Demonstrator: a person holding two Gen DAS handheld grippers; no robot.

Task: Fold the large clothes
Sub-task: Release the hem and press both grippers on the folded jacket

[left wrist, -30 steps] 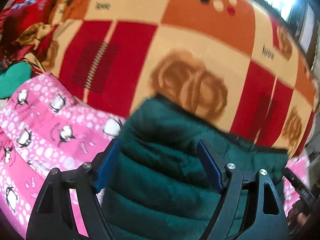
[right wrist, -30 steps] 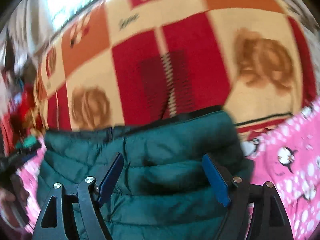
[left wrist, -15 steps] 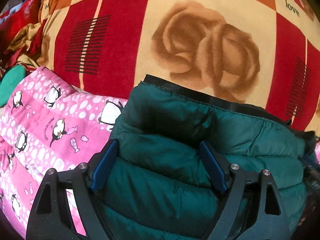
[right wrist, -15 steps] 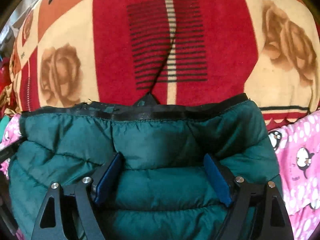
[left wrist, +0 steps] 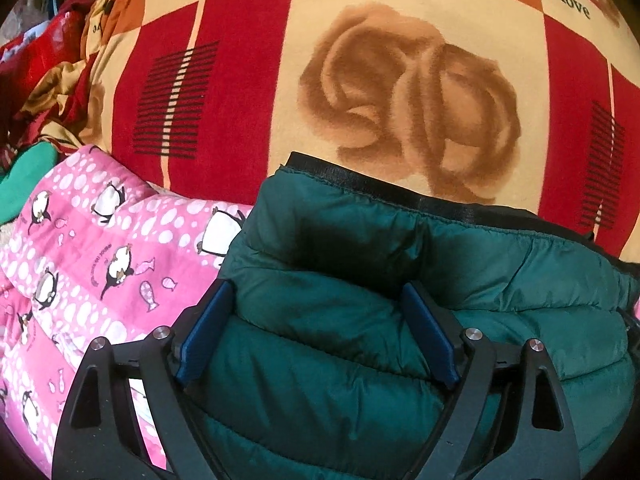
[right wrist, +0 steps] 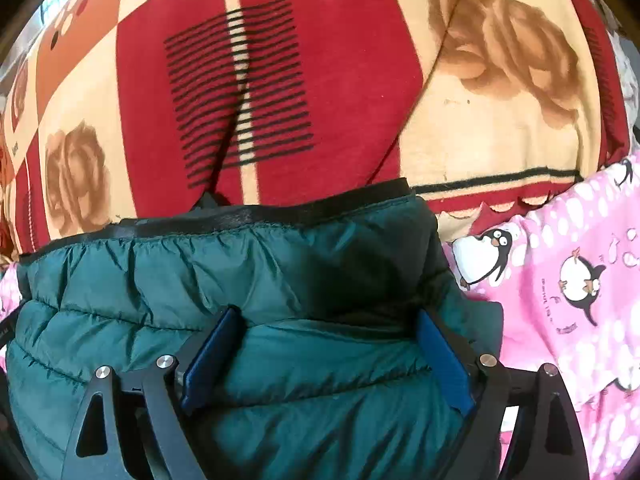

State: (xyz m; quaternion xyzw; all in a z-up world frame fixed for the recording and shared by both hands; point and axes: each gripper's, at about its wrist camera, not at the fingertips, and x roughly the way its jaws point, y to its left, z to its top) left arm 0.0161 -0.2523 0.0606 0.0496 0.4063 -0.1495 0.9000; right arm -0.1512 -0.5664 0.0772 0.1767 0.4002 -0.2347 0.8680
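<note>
A dark green puffer jacket (left wrist: 400, 240) lies folded on the bed, its black-trimmed edge toward the far side. In the left wrist view my left gripper (left wrist: 318, 292) straddles a puffy fold at the jacket's left end, and its jaws are opening with the fold between the blue pads (left wrist: 204, 336). In the right wrist view the same jacket (right wrist: 200, 272) fills the lower frame. My right gripper (right wrist: 328, 316) straddles its right end; its jaws are opening too, with the jacket bulging between the pads (right wrist: 444, 364).
A red, cream and orange rose-print blanket (left wrist: 400, 80) covers the bed beyond the jacket. A pink penguin-print quilt (left wrist: 100, 260) lies under and beside the jacket on both sides (right wrist: 560, 300). Crumpled red and gold clothes (left wrist: 52, 80) and a green item (left wrist: 24, 172) sit at far left.
Both grippers have come down with the jacket onto the bed and tilted more steeply. The jaws of both stand wider apart than before.
</note>
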